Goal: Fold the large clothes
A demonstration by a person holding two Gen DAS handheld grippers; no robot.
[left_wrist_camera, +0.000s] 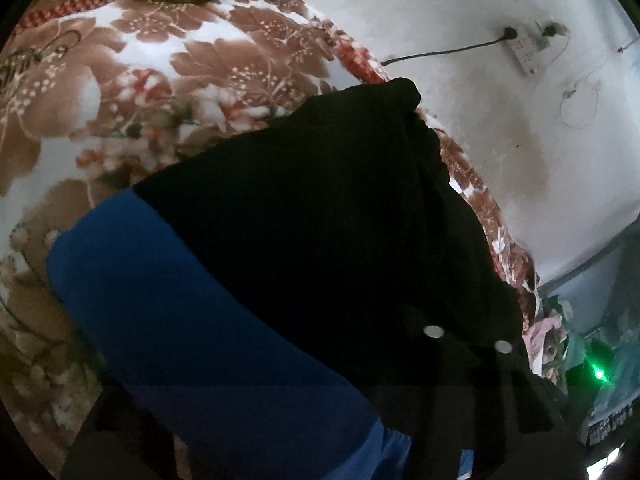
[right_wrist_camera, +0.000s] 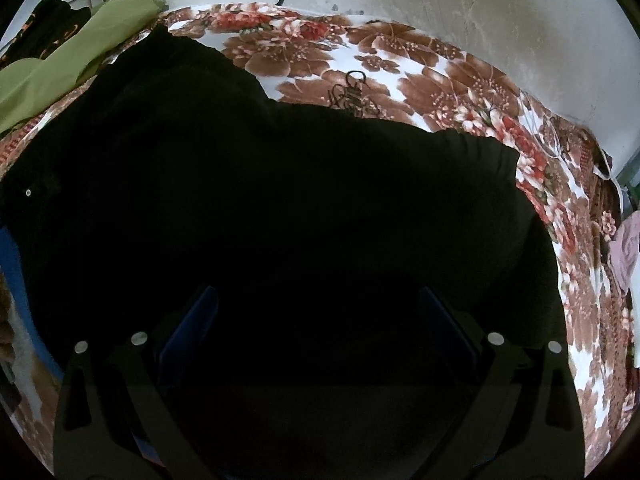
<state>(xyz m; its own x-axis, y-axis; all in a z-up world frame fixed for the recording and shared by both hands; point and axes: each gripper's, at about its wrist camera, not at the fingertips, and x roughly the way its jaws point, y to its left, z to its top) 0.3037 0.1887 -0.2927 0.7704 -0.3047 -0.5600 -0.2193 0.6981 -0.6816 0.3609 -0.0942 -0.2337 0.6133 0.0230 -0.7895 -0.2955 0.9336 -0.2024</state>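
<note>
Black garment point(right_wrist_camera: 280, 200) on floral bed point(right_wrist_camera: 460, 92), soft, limp, bulky; take its edge; right gripper point(right_wrist_camera: 316, 320) jaws spread, left gripper point(left_wrist_camera: 304, 360) jaws' state untellable.

Looks like we're in somebody's bedroom at home, bed covered with a brown and red floral blanket point(right_wrist_camera: 440, 80), green cloth point(right_wrist_camera: 60, 68) bunched at one end, stained whitewashed wall point(left_wrist_camera: 480, 140) right behind it, power strip point(left_wrist_camera: 526, 50) with a black cable point(left_wrist_camera: 440, 54) plugged in
</note>
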